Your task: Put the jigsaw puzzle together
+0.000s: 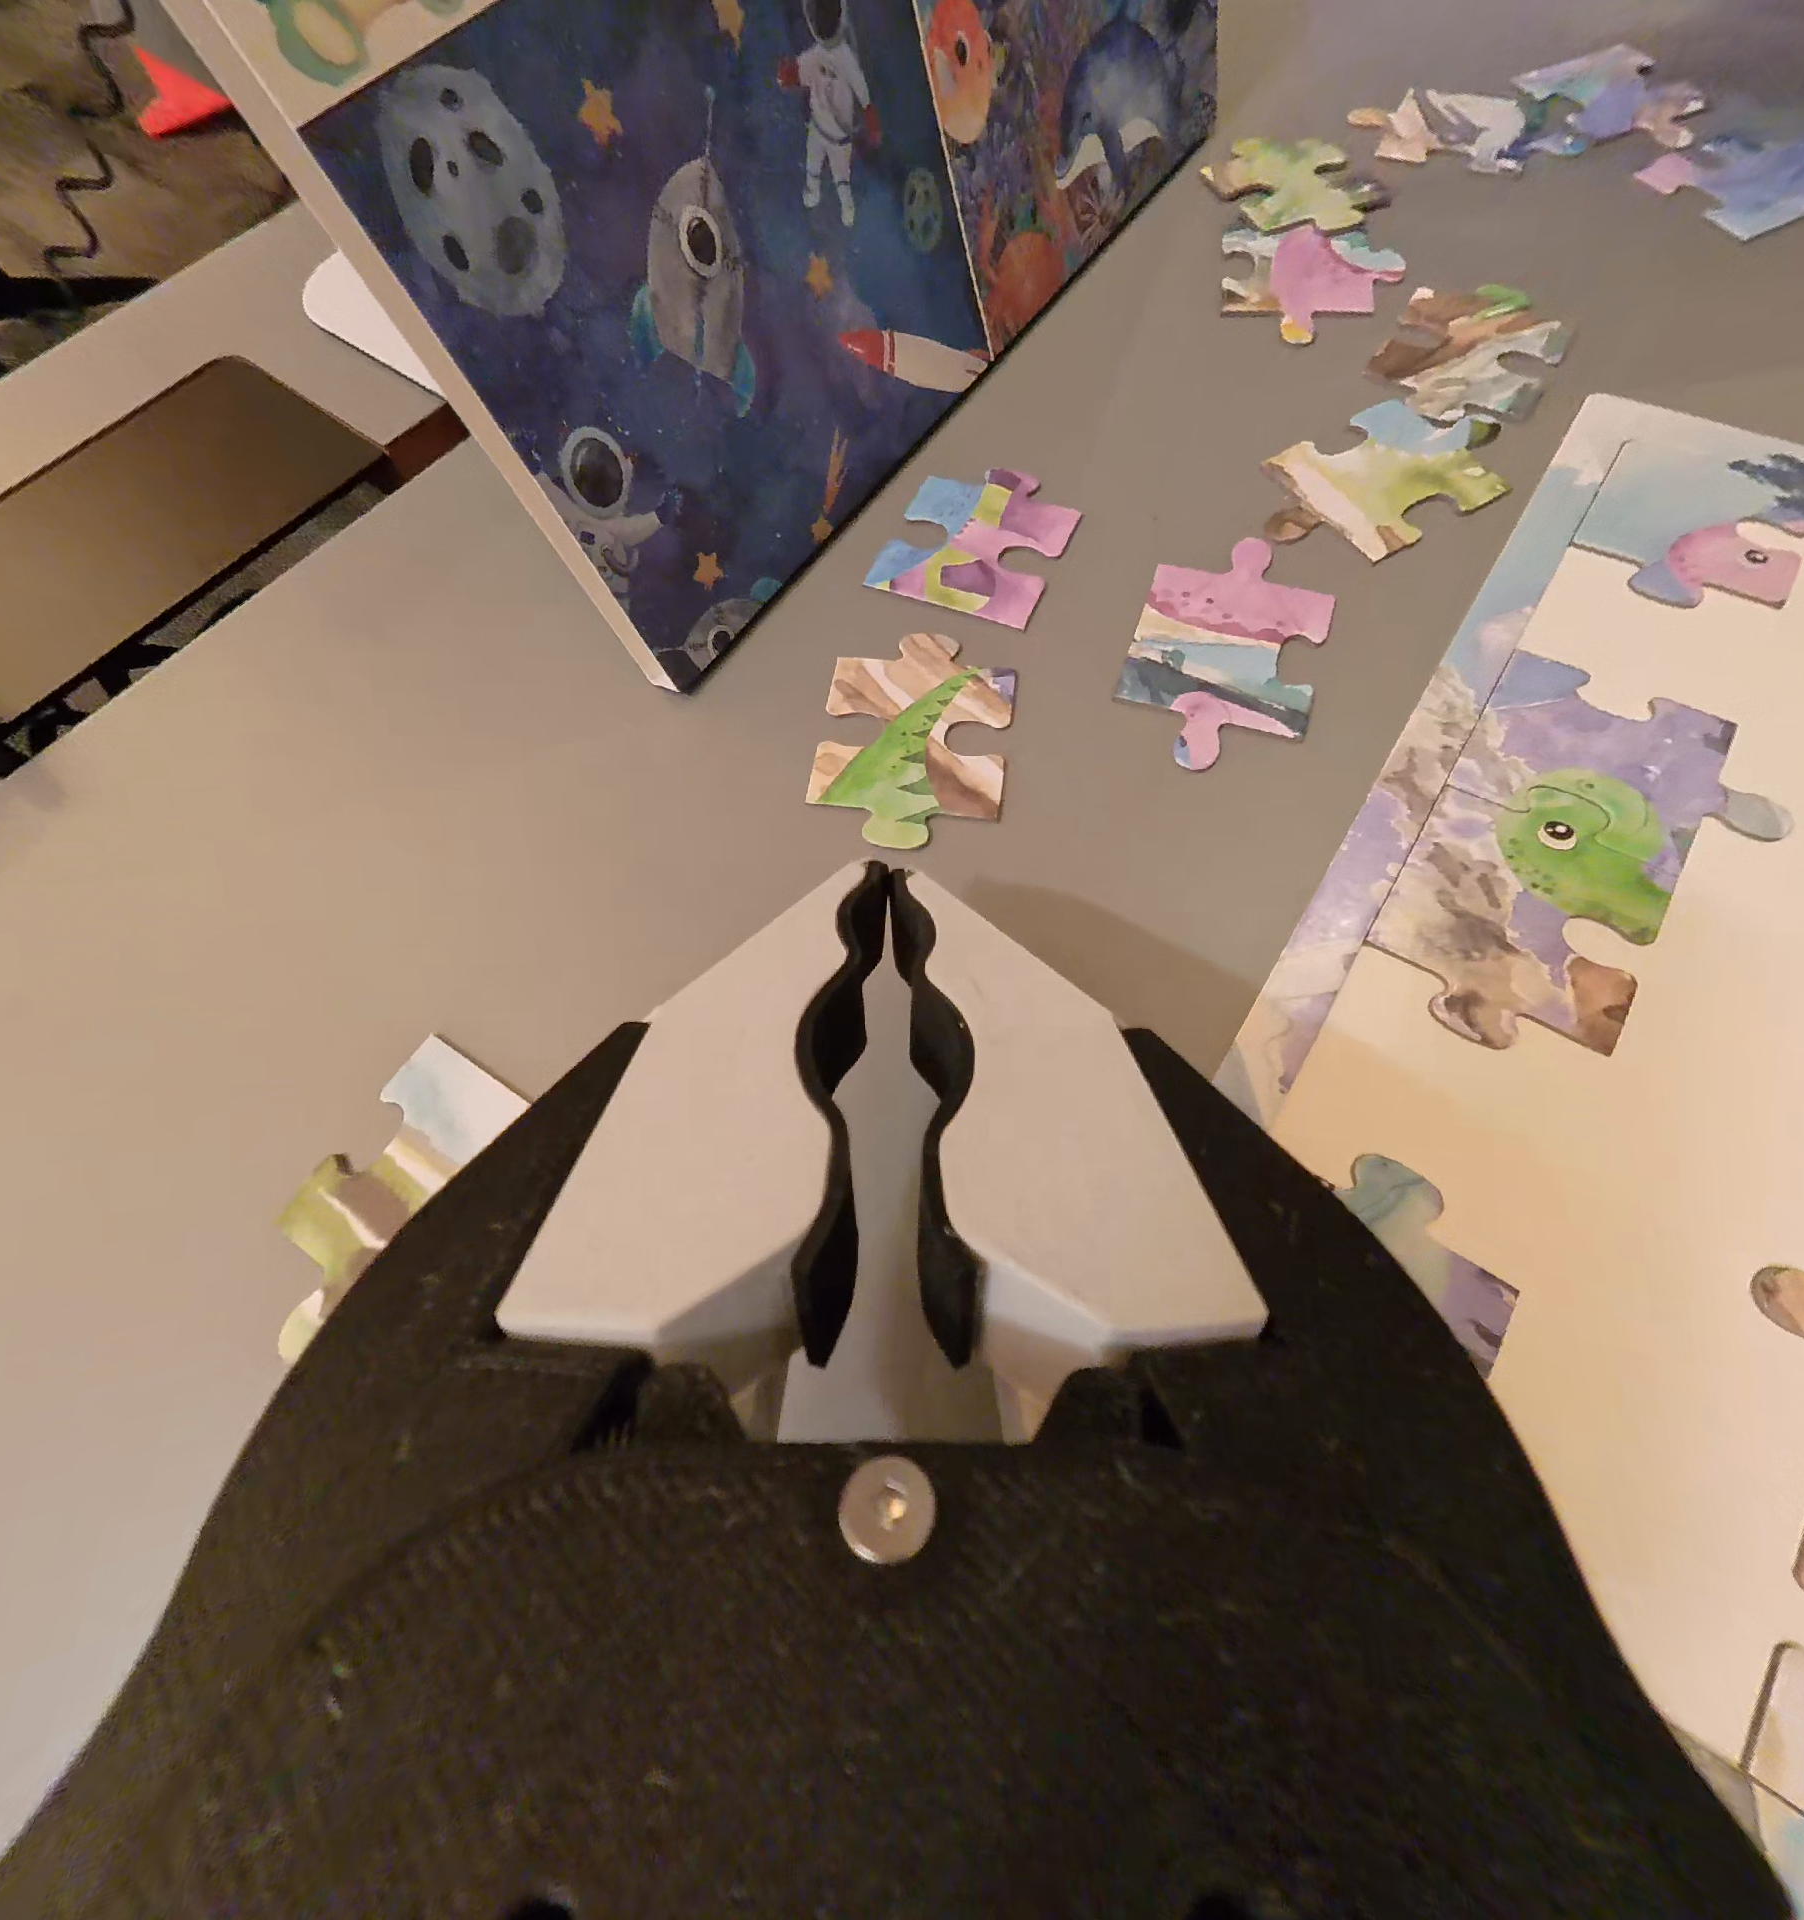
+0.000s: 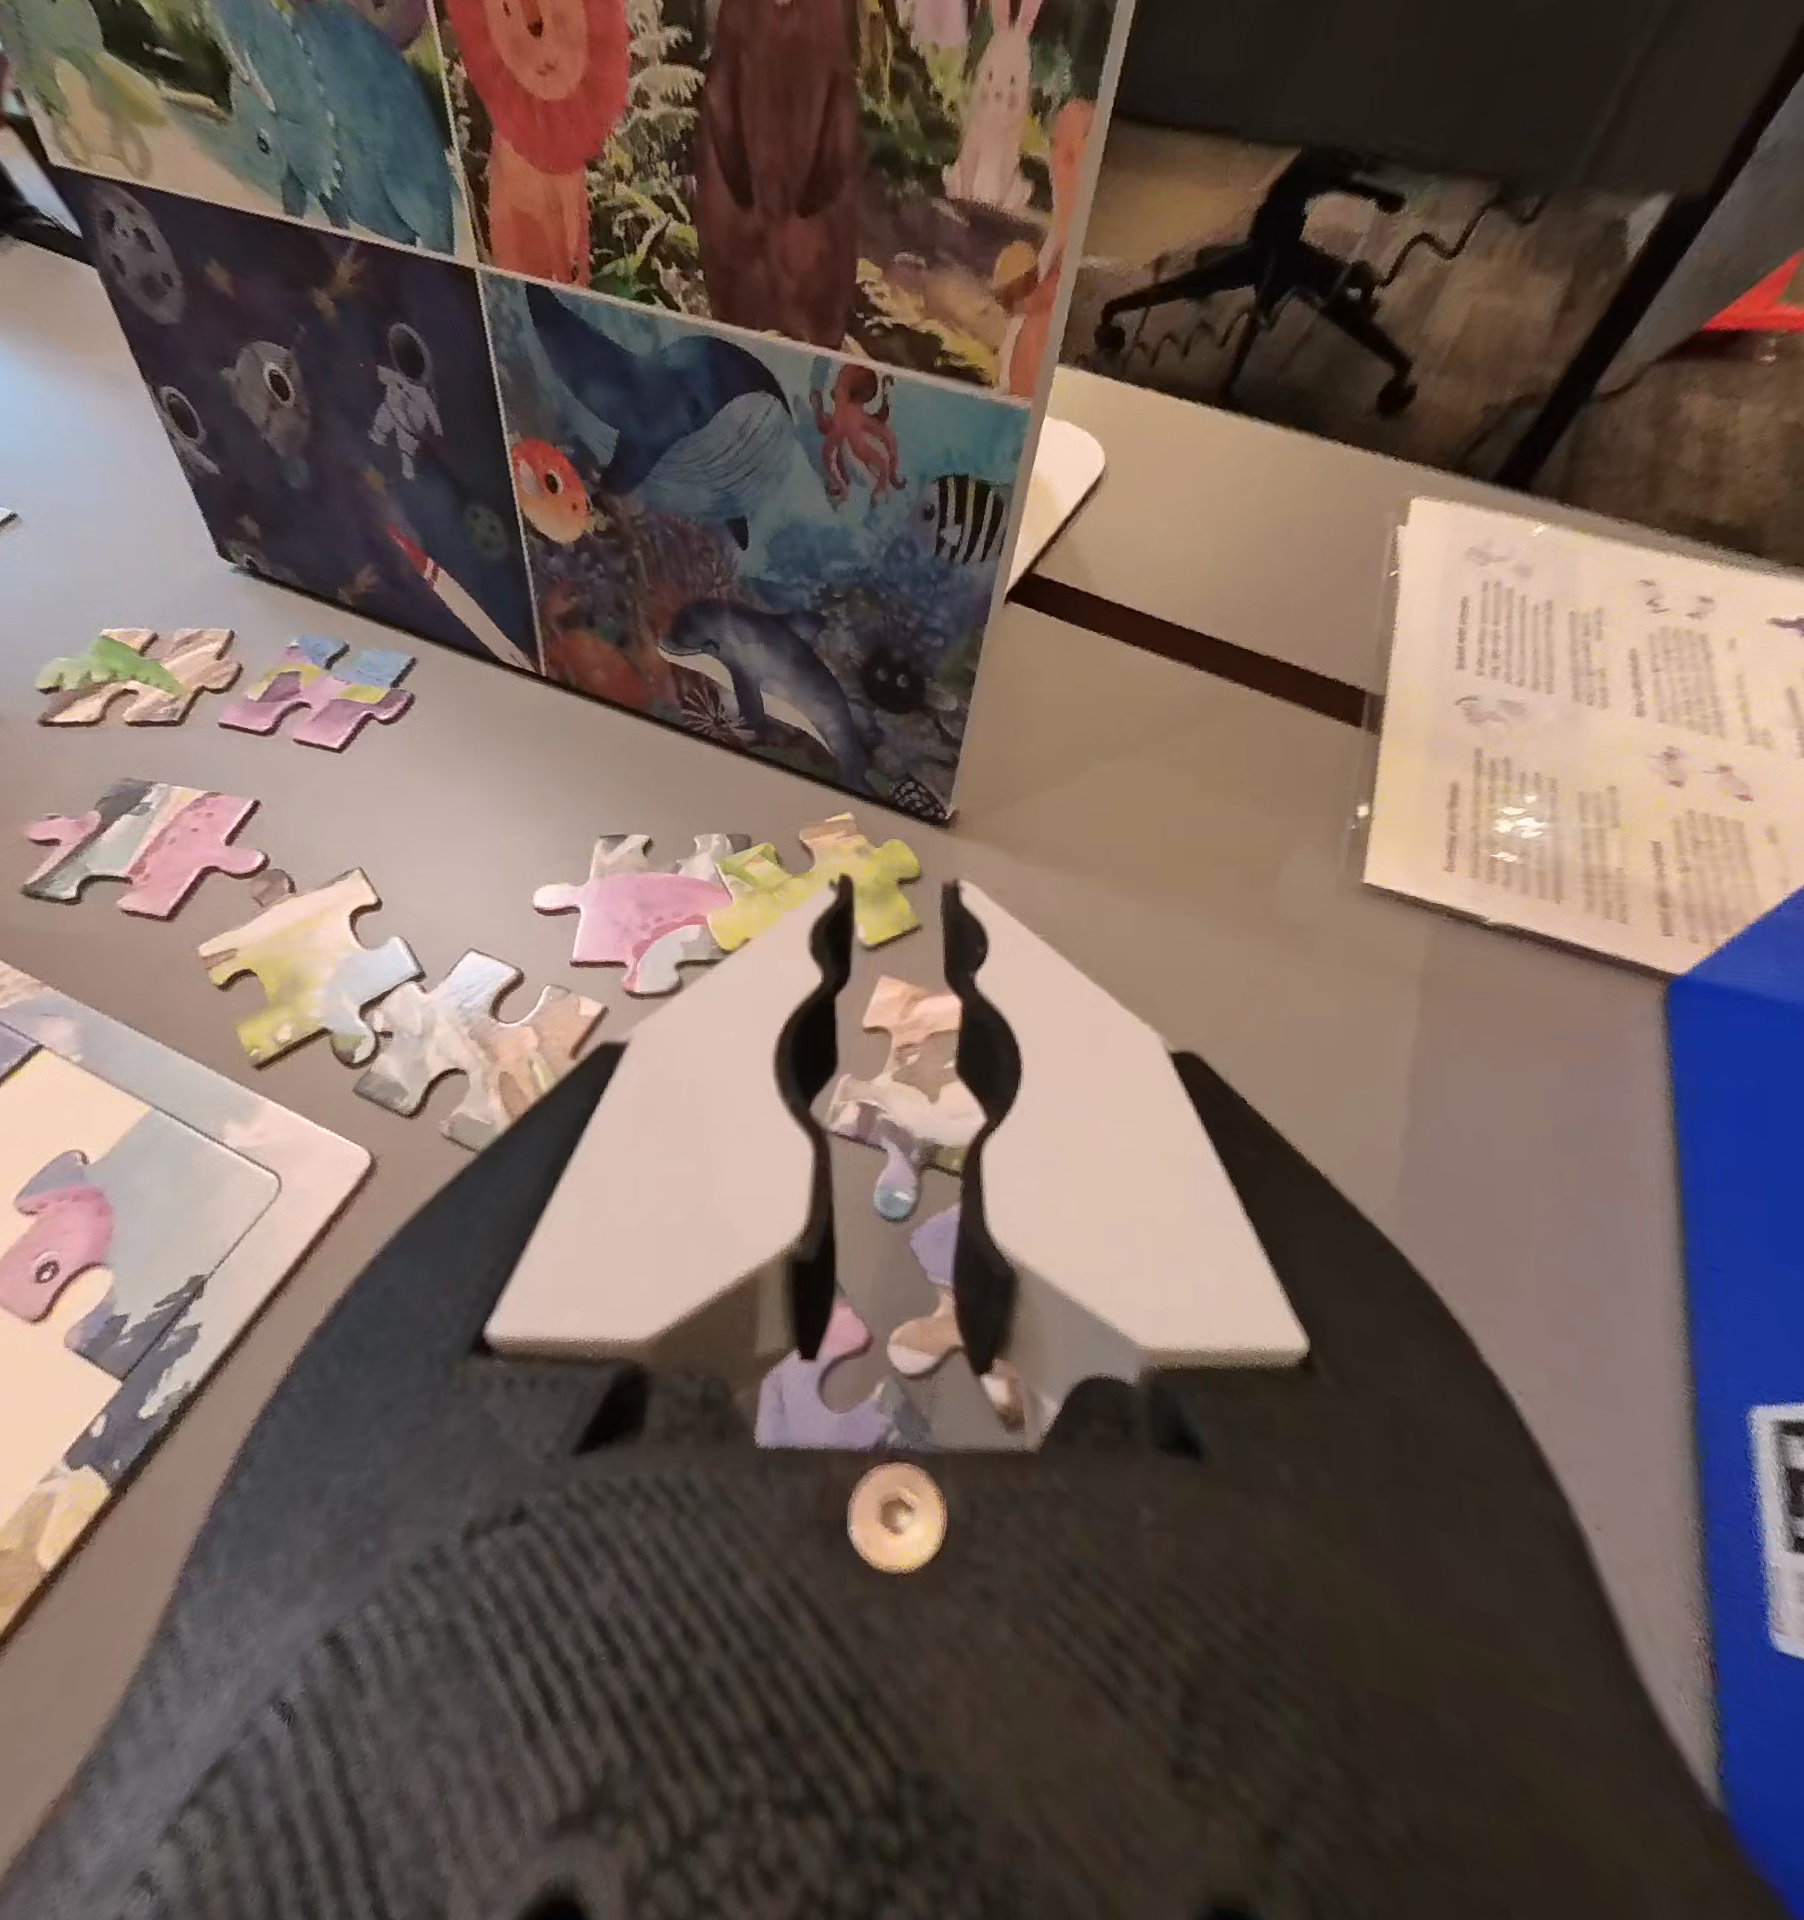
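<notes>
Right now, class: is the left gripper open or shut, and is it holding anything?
Shut and empty. The left gripper has its black tips touching with nothing between them; the green-spiked puzzle piece lies just beyond, untouched.

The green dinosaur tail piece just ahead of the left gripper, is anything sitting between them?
Nothing visible does. The left gripper, fingertips closed together and empty, points at the green tail piece across a short strip of bare grey table. The picture box stands off to the left, clear of that line.
</notes>
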Demonstrator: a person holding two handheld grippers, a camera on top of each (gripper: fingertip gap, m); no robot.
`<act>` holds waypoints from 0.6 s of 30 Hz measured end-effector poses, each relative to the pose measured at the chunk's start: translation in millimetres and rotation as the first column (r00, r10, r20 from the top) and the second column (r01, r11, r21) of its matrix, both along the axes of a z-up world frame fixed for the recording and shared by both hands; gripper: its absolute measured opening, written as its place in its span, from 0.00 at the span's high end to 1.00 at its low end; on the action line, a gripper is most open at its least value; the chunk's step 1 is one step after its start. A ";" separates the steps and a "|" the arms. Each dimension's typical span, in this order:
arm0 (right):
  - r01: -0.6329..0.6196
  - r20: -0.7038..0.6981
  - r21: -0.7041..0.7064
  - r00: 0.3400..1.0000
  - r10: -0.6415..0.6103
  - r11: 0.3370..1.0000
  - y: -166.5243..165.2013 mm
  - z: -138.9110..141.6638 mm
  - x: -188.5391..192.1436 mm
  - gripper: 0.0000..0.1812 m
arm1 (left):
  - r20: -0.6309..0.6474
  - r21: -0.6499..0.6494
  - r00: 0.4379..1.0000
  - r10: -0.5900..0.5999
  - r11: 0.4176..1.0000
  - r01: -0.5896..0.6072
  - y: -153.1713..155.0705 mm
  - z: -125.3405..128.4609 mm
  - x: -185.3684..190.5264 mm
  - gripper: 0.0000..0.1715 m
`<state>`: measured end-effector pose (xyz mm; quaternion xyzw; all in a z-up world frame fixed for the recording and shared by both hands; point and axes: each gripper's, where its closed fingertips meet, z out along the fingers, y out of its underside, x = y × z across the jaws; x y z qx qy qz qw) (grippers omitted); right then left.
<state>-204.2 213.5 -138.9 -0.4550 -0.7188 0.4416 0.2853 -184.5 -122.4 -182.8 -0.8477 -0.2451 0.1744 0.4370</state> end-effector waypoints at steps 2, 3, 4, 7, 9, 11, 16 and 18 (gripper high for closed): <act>-0.016 0.039 -0.029 0.999 0.017 0.999 -6.0 -11.6 -0.8 0.89 | -0.010 -0.016 1.000 -0.002 1.000 0.002 0.5 -1.1 0.5 1.00; -0.020 0.057 -0.027 0.998 0.021 0.999 -8.4 -17.6 -1.5 0.87 | -0.014 -0.022 1.000 -0.002 1.000 0.002 0.6 -1.5 0.6 1.00; -0.024 0.071 -0.013 0.997 0.025 1.000 -10.8 -22.9 -2.2 0.86 | -0.016 -0.026 1.000 -0.002 1.000 0.002 0.7 -1.9 0.6 1.00; -0.046 0.112 0.066 0.993 0.038 0.997 -19.8 -38.0 -2.5 0.83 | -0.009 -0.025 1.000 -0.005 1.000 0.005 0.9 -2.4 0.9 1.00; -0.057 0.133 0.112 0.990 0.042 0.992 -27.9 -46.0 -3.0 0.82 | -0.003 -0.019 1.000 -0.004 1.000 0.004 0.8 -2.1 0.7 1.00; -0.063 0.151 0.116 0.987 0.046 0.991 -39.0 -51.2 -5.4 0.76 | 0.004 -0.013 1.000 -0.004 1.000 0.004 0.6 -2.0 0.5 1.00; -0.046 0.212 0.165 0.977 0.010 0.985 -46.8 -65.8 -14.9 0.74 | 0.016 -0.005 1.000 -0.007 1.000 0.007 0.7 -2.0 0.5 1.00; -0.067 0.253 0.096 0.967 0.041 0.993 -51.9 -67.9 -12.6 0.80 | 0.018 -0.005 1.000 -0.009 1.000 0.009 0.8 -2.2 0.8 1.00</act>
